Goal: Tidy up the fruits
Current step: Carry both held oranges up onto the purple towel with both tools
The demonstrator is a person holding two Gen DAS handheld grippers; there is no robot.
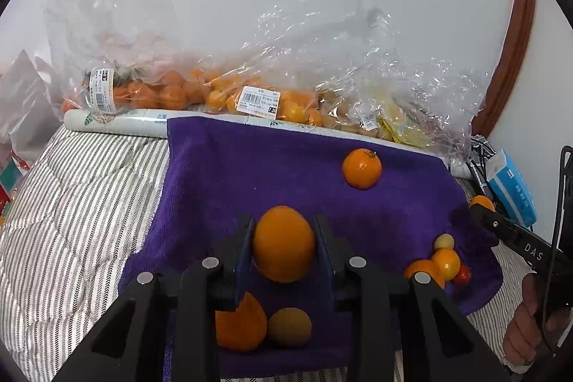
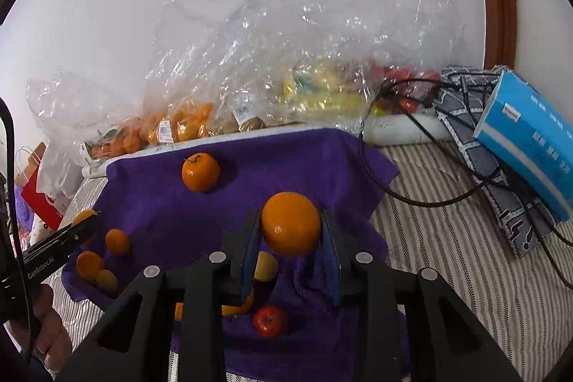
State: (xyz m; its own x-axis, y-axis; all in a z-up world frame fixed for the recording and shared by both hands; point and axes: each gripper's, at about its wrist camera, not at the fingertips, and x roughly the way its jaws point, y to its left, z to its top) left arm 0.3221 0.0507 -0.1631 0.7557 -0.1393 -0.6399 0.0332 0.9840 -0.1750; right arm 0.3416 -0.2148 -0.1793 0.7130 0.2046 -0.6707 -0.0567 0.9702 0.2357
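A purple towel [image 1: 222,174] lies on striped bedding. My left gripper [image 1: 283,228] is shut on a large orange [image 1: 283,244] above the towel. Under it lie another orange [image 1: 241,324] and a dull yellow-brown fruit [image 1: 289,326]. A stemmed mandarin [image 1: 361,168] sits alone at the far right. My right gripper [image 2: 292,221] is shut on an orange [image 2: 290,223]; a yellow fruit [image 2: 265,265] and a small red fruit [image 2: 270,321] lie beneath it. The mandarin [image 2: 200,171] lies further back. The left gripper [image 2: 80,230] enters at the left over a small fruit cluster [image 2: 89,265].
Clear plastic bags of oranges [image 1: 172,92] and yellow fruit [image 2: 322,92] line the white wall behind a rolled paper tube [image 1: 118,122]. A blue tissue pack [image 2: 530,135] and black cables [image 2: 429,199] lie right of the towel. A red paper bag [image 2: 39,199] stands at the left.
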